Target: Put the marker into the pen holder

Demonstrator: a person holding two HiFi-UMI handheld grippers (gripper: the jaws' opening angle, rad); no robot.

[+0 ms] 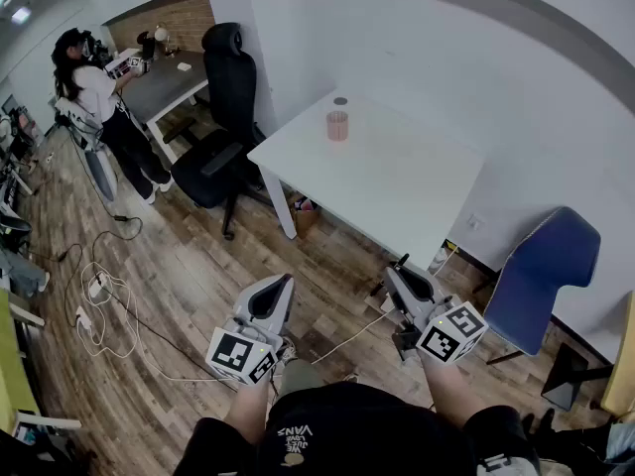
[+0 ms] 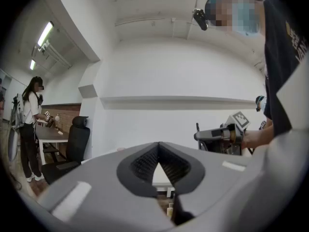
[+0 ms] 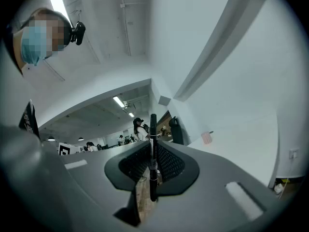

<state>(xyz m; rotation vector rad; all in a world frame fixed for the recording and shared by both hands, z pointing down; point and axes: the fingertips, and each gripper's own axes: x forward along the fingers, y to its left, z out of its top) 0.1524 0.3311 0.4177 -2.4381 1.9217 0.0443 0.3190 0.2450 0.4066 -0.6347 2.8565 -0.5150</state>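
Marker (image 3: 153, 161) sits clamped between the jaws of your right hand-held gripper (image 1: 400, 272), a slim black stick running along the seam of the pads with its end poking past the fingertips. The pen holder (image 1: 337, 125), a pink cup, stands on the white worktop (image 1: 397, 181) near its far corner, well apart from the marker.

Only your right gripper view shows the marker's full length; from your head view little more than a dark tip shows at the jaw ends. Only your left gripper view shows that your left hand-held gripper (image 2: 158, 148) is clenched on nothing, its tips meeting.

Both your forearms reach forward from your body. The two hand-held grippers hang side by side above the wooden floor (image 1: 179, 296), short of the worktop, noses pointing toward it and marker cubes facing you.
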